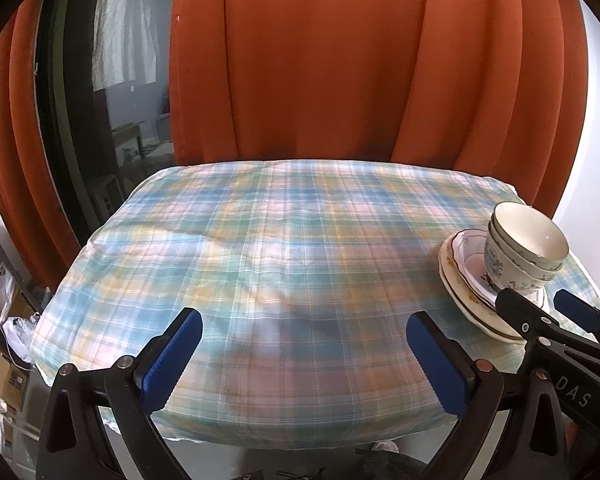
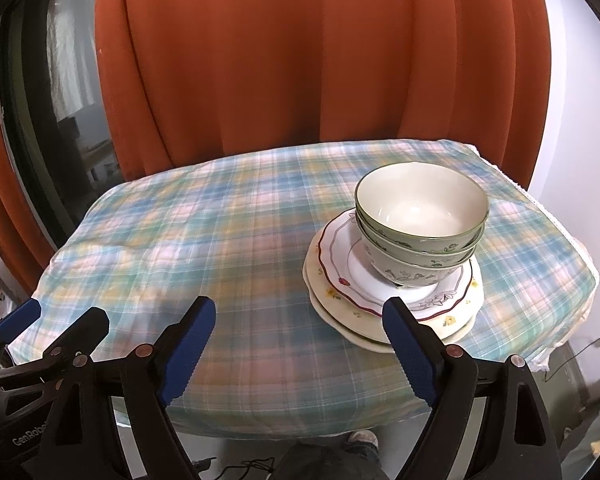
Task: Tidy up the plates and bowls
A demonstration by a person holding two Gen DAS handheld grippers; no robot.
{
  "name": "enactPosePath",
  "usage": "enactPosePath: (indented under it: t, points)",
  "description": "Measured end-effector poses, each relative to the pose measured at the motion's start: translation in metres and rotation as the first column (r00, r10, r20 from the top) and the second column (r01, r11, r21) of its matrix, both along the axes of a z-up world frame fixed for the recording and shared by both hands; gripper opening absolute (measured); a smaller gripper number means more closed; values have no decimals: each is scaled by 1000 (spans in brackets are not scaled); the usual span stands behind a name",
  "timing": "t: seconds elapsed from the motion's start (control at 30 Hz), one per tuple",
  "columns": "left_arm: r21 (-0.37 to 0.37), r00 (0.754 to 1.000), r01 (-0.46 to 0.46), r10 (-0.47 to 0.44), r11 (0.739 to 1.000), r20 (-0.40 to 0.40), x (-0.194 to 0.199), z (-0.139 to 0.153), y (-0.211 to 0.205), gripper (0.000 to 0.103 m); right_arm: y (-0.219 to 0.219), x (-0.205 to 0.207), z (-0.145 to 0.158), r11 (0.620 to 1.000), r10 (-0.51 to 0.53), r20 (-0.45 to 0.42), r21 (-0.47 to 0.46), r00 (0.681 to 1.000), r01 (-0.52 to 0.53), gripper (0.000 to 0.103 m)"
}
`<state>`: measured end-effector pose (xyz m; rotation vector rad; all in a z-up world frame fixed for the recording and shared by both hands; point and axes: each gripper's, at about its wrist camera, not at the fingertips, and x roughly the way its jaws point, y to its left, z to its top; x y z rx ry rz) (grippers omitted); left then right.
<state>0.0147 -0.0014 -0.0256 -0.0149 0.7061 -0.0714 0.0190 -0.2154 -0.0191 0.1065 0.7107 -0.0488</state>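
stacked bowls (image 2: 420, 236) on plates (image 2: 392, 304): glazed, brittle, heavy.
best gripped at rims; left gripper (image 1: 304, 356) and right gripper (image 2: 300, 348) gaped empty.

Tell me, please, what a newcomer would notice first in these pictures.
First, the nested bowls standing on a stack of plates at the right side of the plaid tablecloth. Behind hangs a big orange curtain. Both hand-held grippers, left and right, are open and empty.
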Motion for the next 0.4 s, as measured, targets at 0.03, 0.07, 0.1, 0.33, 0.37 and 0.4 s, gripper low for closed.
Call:
enactPosePath:
  t: [0.03,0.07,0.1,0.33,0.37,0.4]
  points:
    - [4,1000,-5,5,1000,-2,0,-1,0,103,1,0,0,1000,1,-1,-1,1000,-1,88]
    - [3,1000,-8,8,1000,-3,0,-1,1,103,1,1,0,1000,1,-2,-1,1000,-1,88]
    - [0,1000,-9,9,1000,-5,0,-2,2,103,2,1,0,1000,2,-3,-2,1000,-2,89]
    - [-14,1000,-16,16,1000,-6,0,-3,10,103,5,4,-1,1000,1,-7,0,1000,-1,93]
    - [-16,1000,-20,20,1000,-5,0,-3,12,103,6,4,-1,1000,2,-8,1,1000,-2,93]
    - [-17,1000,-21,21,1000,-5,0,-3,13,103,8,5,-1,1000,3,-10,-1,1000,-3,93]
